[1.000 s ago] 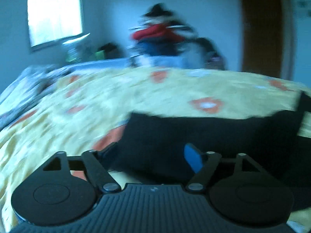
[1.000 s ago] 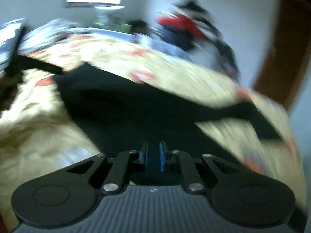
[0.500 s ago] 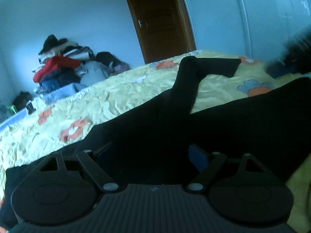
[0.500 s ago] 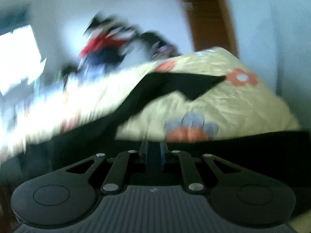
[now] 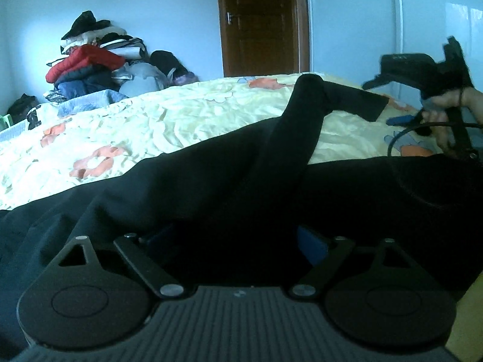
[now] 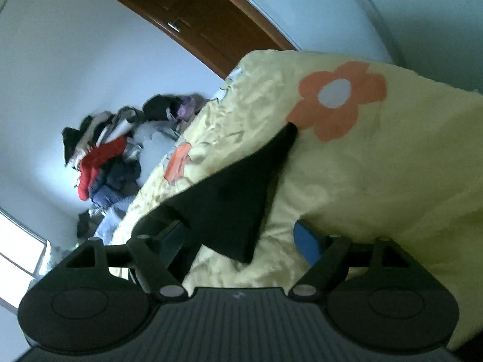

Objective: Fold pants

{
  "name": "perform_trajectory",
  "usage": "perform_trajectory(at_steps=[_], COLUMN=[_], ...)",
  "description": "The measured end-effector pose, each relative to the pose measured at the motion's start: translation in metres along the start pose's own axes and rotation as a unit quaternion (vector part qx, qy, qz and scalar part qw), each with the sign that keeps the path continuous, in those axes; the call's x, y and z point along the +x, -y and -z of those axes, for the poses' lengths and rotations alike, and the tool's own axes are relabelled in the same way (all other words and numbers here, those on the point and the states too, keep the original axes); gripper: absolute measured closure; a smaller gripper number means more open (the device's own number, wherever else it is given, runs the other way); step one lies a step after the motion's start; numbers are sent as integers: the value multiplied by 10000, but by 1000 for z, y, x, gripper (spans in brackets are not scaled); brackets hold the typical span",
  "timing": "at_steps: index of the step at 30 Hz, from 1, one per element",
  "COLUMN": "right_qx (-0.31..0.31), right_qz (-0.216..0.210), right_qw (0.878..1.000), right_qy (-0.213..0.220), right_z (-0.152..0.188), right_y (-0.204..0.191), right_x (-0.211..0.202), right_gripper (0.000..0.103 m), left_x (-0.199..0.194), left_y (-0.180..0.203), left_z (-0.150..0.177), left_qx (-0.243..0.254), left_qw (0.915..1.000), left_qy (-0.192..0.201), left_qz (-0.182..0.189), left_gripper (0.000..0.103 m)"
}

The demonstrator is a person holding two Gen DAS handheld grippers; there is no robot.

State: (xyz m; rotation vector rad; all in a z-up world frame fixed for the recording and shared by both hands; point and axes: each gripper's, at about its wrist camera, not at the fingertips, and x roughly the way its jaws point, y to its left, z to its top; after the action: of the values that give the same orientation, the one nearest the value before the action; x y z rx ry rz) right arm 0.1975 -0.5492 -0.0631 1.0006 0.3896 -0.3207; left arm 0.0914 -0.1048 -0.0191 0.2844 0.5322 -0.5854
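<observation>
Left wrist view: black pants spread over the bed, filling the near half of its yellow flowered cover; one leg folded back and lying across the cover toward the far edge of the bed, its hem flat near that edge. Left gripper low over the pants, jaws wide and still opening, dark cloth lying in the gap, blue pads not pressing on it. Beyond the pants, toward the bed's right side, the right gripper seen from outside, raised above the cover, carried by a hand with a cable looping beside it. Past the far edge of the bed, a pile of clothes against the wall, and a brown door further right. Right wrist view, strongly tilted: right gripper with jaws opening, already wide apart; a black corner of the pants lying on the bed's cover in the gap between them, loose, touched by neither pad as far as can be seen. Orange flower print on the cover just beyond that corner
</observation>
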Motion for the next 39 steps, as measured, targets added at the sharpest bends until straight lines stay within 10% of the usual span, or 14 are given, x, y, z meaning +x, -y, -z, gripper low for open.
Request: perform_trajectory(at_steps=[4,6,7,28,33,39], right_qx=[21,-97,-51,-819,-576,-1038], right_qz=[-197,-23,-26,202,333,342], right_qw=[9997,9997,9995,9920,9933,9884], right_qy=[-132,-227,-320,943,944,1050], right_z=[6,9,11,-9,-3,-6], right_y=[-4,-6,-3,74,98,82], right_x=[1,-3,-9,-258,-270,-279], right_gripper=[28,92,98,98,98,98], left_x=[1,2,1,7,3,-11], left_y=[5,7,9,23,36,38], left_z=[-1,-2,-3,-14,-11,-10], left_qx=[113,200,271,1050,1479,1314], left_qw=[9999,9998,9996,9945,9889,9906], left_qy=[-24,-38,-38,-60,69,136], left_qz=[-42,-14,42,-23,124,350], left_gripper=[11,12,13,27,70,87])
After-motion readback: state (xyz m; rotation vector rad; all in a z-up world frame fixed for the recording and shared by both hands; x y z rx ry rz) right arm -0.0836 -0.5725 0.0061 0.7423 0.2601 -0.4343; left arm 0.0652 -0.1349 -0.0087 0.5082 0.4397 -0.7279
